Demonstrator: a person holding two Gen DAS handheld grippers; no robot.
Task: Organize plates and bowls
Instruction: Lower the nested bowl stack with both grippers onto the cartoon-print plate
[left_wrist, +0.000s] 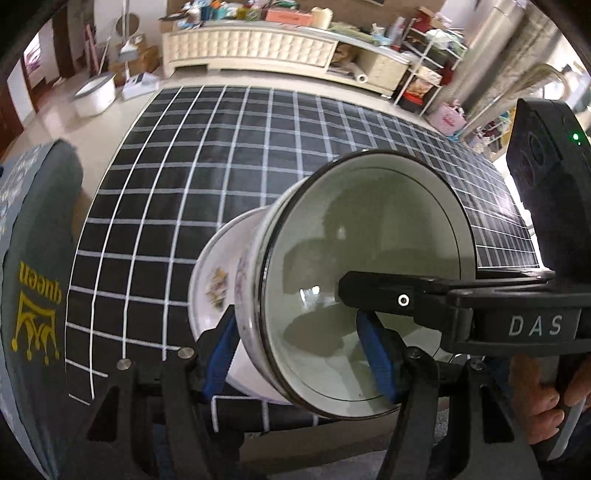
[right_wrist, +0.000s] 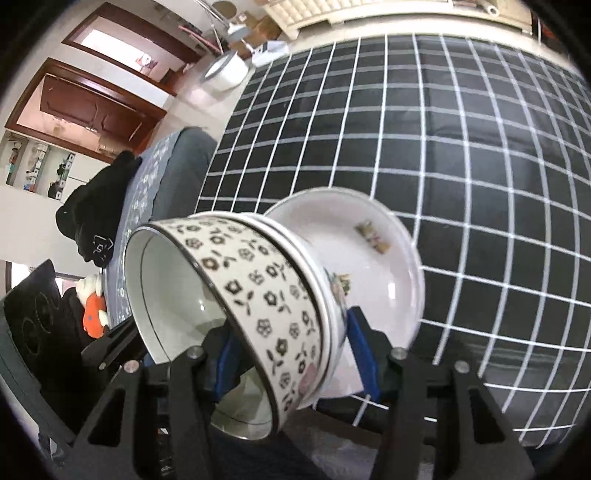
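Bowl stack tilted sideways, mouths facing left.

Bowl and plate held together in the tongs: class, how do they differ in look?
The bowl has deep walls printed all over with small dark flowers; the plate is shallow, white, with a few motifs inside. The bowl's rim is dark-lined; the plate's is plain. Both are tilted on edge, stacked together.
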